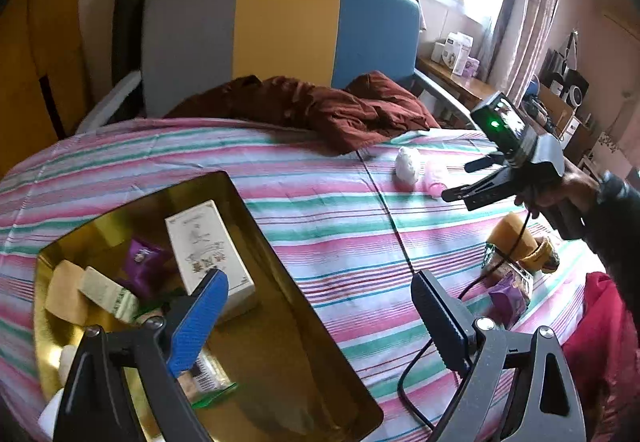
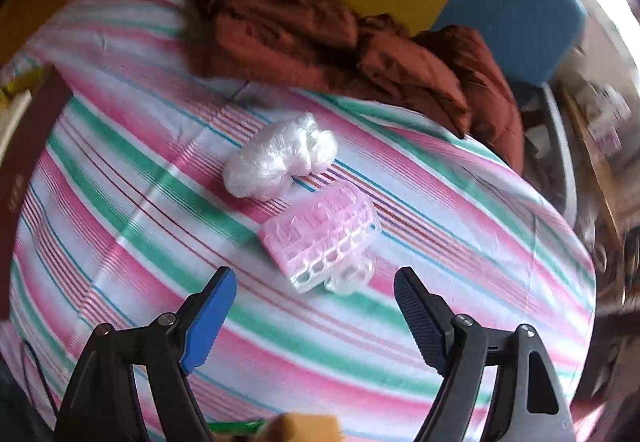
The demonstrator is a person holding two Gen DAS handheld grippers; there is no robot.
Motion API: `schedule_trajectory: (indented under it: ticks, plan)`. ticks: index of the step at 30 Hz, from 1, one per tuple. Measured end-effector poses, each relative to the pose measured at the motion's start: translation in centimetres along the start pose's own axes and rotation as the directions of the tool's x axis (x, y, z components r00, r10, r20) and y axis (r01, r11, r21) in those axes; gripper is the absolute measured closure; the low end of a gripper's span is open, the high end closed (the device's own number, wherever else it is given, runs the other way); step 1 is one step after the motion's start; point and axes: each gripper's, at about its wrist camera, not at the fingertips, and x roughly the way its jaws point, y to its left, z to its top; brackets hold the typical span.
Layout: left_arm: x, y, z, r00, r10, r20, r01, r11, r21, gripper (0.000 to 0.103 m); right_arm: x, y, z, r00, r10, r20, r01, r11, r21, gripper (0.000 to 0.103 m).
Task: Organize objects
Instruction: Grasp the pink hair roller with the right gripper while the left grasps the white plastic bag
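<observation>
My left gripper [image 1: 320, 290] hangs with its fingers spread wide and nothing between them, its blue-padded finger over the gold tray [image 1: 280, 362] and its black one over the striped bedsheet [image 1: 320, 210] beside it. The tray lies on the sheet and holds a white box [image 1: 208, 242] with a flower print, a purple packet [image 1: 140, 262] just beside that box, and a few smaller packs at the near left corner that I cannot make out clearly. My right gripper [image 2: 316, 310] is also wide open and holds nothing; it hovers low over the sheet, with the pink plastic pack [image 2: 320, 238] just ahead of its fingertips, lying flat and untouched. A crumpled white plastic bag [image 2: 280, 162] sits just beyond the pink pack, close to it. From the left camera I see my right hand [image 1: 560, 194] on the gripper handle, and below it a yellow bottle [image 1: 516, 242] lying on the sheet, with another purple packet [image 1: 508, 298] near it. A rumpled brown cloth [image 1: 312, 106] lies at the far edge of the bed, against the grey, yellow and blue headboard [image 1: 280, 30].
</observation>
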Motion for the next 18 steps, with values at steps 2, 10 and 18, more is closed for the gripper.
schedule_trajectory:
  ticks: [2,10,18]
  plan:
    - [0.8,0.1,0.1,1.000,-0.005,-0.021,0.005,1.000,-0.011,0.010,1.1,-0.1,0.7,0.999,-0.015,-0.028,0.013,0.999,-0.049,0.021]
    - [1.8,0.1,0.5,0.999,-0.011,-0.038,0.011,1.000,-0.016,0.010,3.0,0.1,2.0,0.998,0.024,-0.057,-0.030,0.993,-0.111,0.035]
    - [2.2,-1.2,2.3,0.999,-0.023,-0.039,0.023,1.000,-0.003,0.010,-0.5,0.3,-1.1,0.999,0.035,0.010,-0.035,0.999,0.006,0.064]
